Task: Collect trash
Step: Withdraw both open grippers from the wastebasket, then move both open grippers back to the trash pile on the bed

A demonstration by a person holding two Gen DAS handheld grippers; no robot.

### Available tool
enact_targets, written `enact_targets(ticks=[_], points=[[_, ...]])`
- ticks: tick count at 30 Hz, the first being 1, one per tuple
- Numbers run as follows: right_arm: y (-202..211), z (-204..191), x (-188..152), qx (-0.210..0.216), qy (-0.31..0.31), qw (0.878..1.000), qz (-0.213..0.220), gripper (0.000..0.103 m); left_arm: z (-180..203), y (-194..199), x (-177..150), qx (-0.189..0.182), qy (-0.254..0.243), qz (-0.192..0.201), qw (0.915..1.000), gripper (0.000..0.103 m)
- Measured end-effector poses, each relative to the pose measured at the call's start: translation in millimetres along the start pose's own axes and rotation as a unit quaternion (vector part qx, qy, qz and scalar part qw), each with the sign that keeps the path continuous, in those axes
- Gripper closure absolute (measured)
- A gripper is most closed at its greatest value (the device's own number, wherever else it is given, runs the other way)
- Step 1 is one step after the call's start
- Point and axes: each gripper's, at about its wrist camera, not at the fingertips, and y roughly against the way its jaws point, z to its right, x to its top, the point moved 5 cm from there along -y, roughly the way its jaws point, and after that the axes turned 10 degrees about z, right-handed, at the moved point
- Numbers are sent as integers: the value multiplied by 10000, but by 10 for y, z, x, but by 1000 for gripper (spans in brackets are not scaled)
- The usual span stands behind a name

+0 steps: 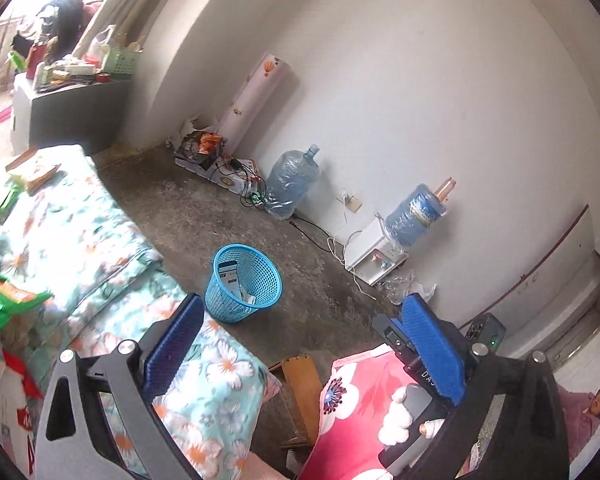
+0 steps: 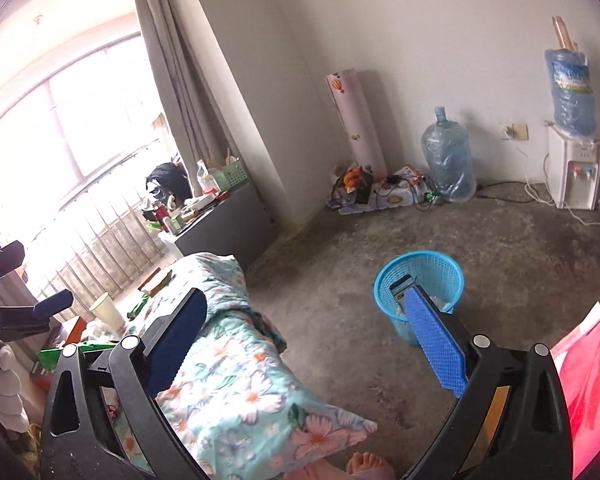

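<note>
Room: bare concrete floor (image 2: 380, 240), white wall behind, bed with floral quilt (image 1: 80, 240) alongside the floor.
Landmark: blue mesh basket (image 1: 242, 282), upright on the floor just beside the bed's edge, mouth up.
Basket contents: a flat carton (image 1: 229, 276) standing on end, long axis near vertical, leaning on the inner wall; paler scraps below it.
Left gripper (image 1: 300, 344): jaws at full spread, nothing between them; basket lies ahead of it.
Right gripper (image 2: 304, 340): jaws wide, empty; its right finger overlaps the basket in view.
Loose trash: green wrapper (image 1: 4, 308) on the quilt, well left of the basket; more green packets farther up the bed.
Step, judged: between pieces, both tongs free.
Next, judged: swing away from the basket to the bed, close on a wrapper across its short side.
</note>
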Motion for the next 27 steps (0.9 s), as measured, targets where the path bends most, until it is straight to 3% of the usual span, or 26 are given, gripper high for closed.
enact_targets(ticks=[7, 13, 18, 22, 27], points=[[-16, -514, -31, 885, -90, 9955, -339, 8, -610, 1116, -310, 124, 1144, 729, 9907, 6], [-22, -1043, -289, 1376, -87, 9867, -860, 8, -975, 1880, -603, 828, 1160, 1587, 9770, 6], [-24, -1469, -612, 1835, 6, 9716, -1496, 8, -1266, 2166, -849, 1539, 1110, 1915, 9630, 6], [22, -1687, -743, 2022, 50, 9629, -1786, 8, -1357, 2291, -937, 1618, 1209, 2059, 9575, 6], [8, -1888, -814, 2219, -33, 9536, -2033, 8, -1372, 2367, -934, 1910, 894, 2084, 9550, 6]])
